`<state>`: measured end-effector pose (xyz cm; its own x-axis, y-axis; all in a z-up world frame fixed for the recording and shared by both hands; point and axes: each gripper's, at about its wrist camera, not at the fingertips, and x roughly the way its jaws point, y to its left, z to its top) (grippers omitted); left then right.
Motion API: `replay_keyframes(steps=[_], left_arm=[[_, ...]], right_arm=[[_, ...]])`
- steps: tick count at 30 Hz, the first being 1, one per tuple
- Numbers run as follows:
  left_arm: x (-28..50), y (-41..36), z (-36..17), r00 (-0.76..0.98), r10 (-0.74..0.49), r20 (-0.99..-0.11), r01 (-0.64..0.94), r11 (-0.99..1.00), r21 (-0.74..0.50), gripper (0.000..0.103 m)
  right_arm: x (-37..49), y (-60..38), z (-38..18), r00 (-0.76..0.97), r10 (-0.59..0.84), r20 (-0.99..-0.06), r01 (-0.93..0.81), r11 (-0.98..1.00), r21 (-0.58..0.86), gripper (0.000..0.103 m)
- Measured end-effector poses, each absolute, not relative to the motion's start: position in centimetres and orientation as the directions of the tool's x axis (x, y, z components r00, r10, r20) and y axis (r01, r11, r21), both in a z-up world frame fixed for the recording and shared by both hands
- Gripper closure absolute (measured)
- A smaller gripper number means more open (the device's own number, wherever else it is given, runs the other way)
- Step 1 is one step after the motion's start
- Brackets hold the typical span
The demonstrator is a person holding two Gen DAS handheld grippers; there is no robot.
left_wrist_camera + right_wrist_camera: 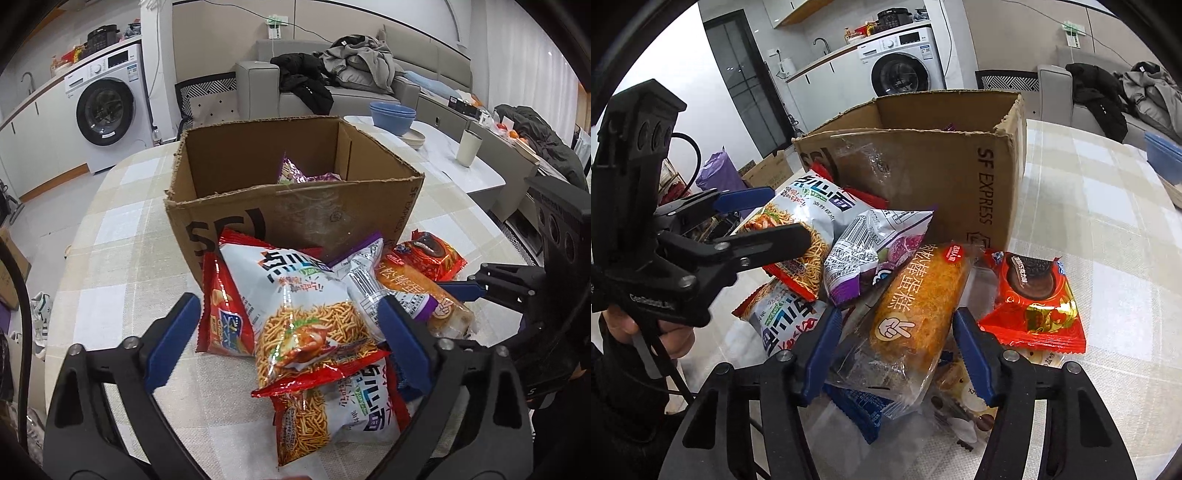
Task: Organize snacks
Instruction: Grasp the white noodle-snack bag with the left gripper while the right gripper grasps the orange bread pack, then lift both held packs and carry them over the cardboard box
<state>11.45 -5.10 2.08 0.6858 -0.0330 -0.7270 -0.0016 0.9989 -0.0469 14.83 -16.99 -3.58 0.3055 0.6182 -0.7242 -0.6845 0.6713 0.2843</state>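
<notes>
An open cardboard box [295,214] stands on the checked table with a purple snack bag [295,173] inside. A pile of snacks lies in front of it. My left gripper [284,332] is open, its jaws on either side of a white noodle bag [295,295]; a second noodle bag [340,410] lies below. My right gripper [897,354] is open around an orange floss cake roll [916,306]. The box [923,166], a purple-white bag [871,251] and a red chocolate-pie pack [1030,302] also show in the right wrist view.
A checked tablecloth [122,280] covers the table. Behind it stand a white table with blue bowls [393,116] and a cup [468,147], a grey sofa with clothes [332,74] and a washing machine [107,107]. The left gripper [768,218] shows in the right wrist view.
</notes>
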Motion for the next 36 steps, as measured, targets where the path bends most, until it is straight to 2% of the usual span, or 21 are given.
replay_keyframes(steps=[3,8,10,12,15,24,36], left_arm=[[12.0,-5.7,1.6,0.667,-0.042,-0.744,0.021,0.999,-0.037,0.029],[12.3,-6.7,1.1,0.666,-0.042,-0.745,0.044,0.999,-0.017,0.036],[12.3,-6.7,0.9,0.663,-0.041,-0.747,0.045,0.999,-0.015,0.041],[12.3,-6.6,0.8,0.663,-0.045,-0.748,0.037,0.999,-0.027,0.050],[12.3,-6.5,1.0,0.668,-0.051,-0.742,0.035,0.999,-0.038,0.058],[11.1,-6.0,1.7,0.696,-0.068,-0.715,0.031,0.997,-0.065,0.062],[8.1,-4.8,4.1,0.745,-0.081,-0.663,0.027,0.996,-0.091,0.062]], right_arm=[[14.9,-17.3,-3.6,0.302,0.621,-0.723,-0.684,0.669,0.290,0.040],[15.1,-17.5,-3.6,0.301,0.619,-0.725,-0.680,0.673,0.292,0.044],[15.2,-17.6,-3.6,0.304,0.615,-0.728,-0.679,0.676,0.287,0.049],[15.2,-17.7,-3.6,0.311,0.611,-0.728,-0.674,0.682,0.284,0.056],[15.3,-17.8,-3.5,0.318,0.609,-0.727,-0.670,0.687,0.282,0.062],[14.6,-18.3,-2.8,0.353,0.591,-0.725,-0.671,0.700,0.243,0.066],[14.3,-21.2,0.2,0.412,0.624,-0.664,-0.664,0.705,0.251,0.066]])
